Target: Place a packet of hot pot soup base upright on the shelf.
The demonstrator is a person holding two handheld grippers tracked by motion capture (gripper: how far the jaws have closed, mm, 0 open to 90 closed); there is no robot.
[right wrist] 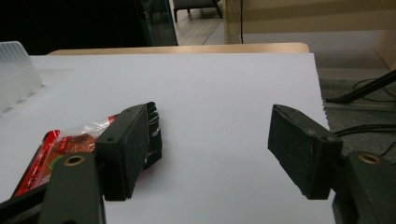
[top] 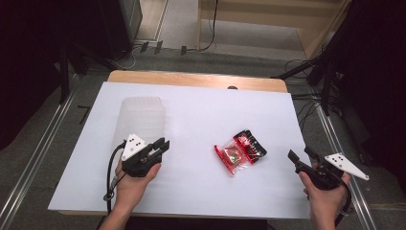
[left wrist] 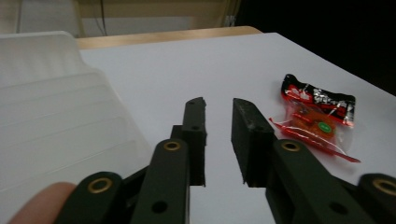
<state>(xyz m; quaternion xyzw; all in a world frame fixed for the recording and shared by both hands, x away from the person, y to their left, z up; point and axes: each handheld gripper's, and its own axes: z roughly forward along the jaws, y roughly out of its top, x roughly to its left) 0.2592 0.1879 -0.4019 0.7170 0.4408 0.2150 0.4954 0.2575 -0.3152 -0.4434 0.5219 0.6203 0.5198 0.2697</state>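
white table (top: 201,110) | snack packets (top: 241,152) print unreadable | left gripper (top: 162,145) fingers narrow | right gripper (top: 300,155) fingers wide

on the tabletop (top: 201,103), a plastic container (top: 140,120) lies just beyond and left of the left gripper (top: 162,145) fingers; two snack packets (top: 240,151), touching, lie between both grippers, left of the right gripper (top: 300,155) fingers.

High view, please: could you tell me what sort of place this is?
Probably a lab or studio set up for recording: a table under a plain white sheet, cables trailing across the carpeted floor, and dark stands at the sides.
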